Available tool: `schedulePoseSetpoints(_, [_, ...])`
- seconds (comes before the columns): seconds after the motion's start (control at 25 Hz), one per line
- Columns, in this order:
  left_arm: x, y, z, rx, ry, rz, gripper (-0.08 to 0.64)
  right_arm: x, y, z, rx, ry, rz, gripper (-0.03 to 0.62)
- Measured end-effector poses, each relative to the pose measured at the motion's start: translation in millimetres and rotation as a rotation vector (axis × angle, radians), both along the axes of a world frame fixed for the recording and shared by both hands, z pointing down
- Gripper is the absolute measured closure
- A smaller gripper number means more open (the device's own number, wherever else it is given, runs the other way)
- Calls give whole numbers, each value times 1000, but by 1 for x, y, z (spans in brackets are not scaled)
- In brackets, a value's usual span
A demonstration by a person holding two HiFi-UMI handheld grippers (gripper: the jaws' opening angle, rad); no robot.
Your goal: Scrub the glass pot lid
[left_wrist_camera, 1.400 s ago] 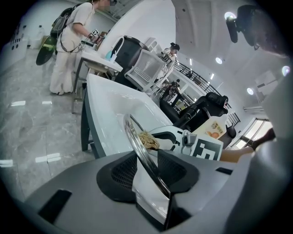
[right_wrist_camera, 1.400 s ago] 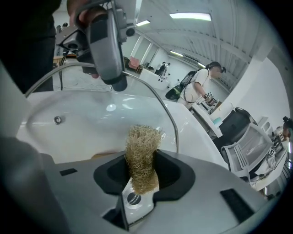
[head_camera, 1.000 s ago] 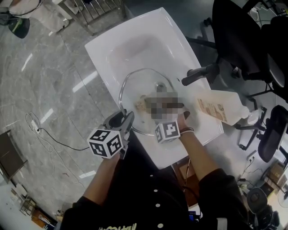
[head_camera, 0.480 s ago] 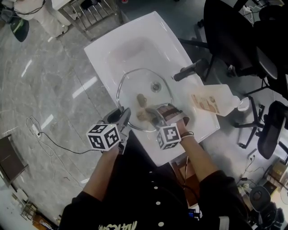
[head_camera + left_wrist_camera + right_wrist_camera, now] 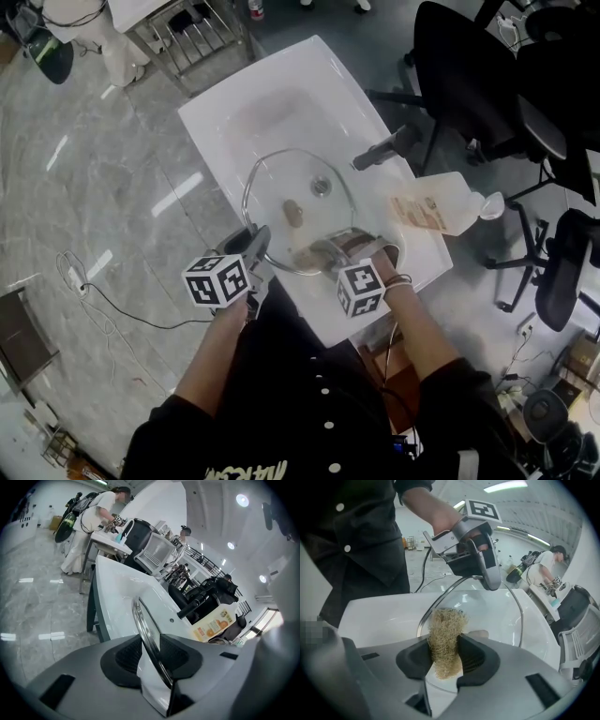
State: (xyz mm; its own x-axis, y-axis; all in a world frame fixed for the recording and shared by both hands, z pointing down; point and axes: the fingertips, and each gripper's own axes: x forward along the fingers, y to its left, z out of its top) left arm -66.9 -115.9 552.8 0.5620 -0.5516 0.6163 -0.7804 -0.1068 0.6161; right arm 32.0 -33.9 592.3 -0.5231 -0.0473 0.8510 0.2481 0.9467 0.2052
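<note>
Two grippers meet at the white sink. The left gripper is closing its jaws on the rim of the glass pot lid, with the steel band caught between the pads. The right gripper clamps a tan fibre scrubber at the lid's near edge. The lid sits inside the sink's basin, over the drain, its knob showing near the middle. The lid looks stiff, fairly heavy, breakable and probably slick when wet, so the metal rim, not the bare glass, seems the safest hold. The springy scrubber should give under pressure. A plastic bottle lies at the sink's right side.
</note>
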Motion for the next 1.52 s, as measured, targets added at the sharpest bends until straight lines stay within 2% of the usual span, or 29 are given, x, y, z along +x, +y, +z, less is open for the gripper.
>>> schedulePoseSetpoints(0.28, [0,0,-1,-1,78,-43,431,6,7,2,-85,45,-59,448])
schedulePoseSetpoints(0.4, [0,0,-2,11,134,-53,431,5,3,0,-90,41,-56,446])
schedulePoseSetpoints(0.6, [-2,-1,-5,28,245,-57,425,-13,-47,-17,-20,-69,132,446])
schedulePoseSetpoints(0.76, [-3,-3,-6,43,336,-56,423,-37,-90,-23,68,-110,234,446])
schedulePoseSetpoints(0.96, [-4,-2,-7,62,456,-58,422,-64,-140,-27,116,-166,366,446])
schedulePoseSetpoints(1.28, [-8,-3,-8,79,576,-43,422,-87,-175,-19,140,-231,444,446])
schedulePoseSetpoints(1.4, [-11,-3,-8,75,620,-44,425,-91,-171,-12,140,-226,429,446])
schedulePoseSetpoints(1.52, [-12,-3,-7,80,634,-24,423,-93,-166,-11,158,-217,403,446])
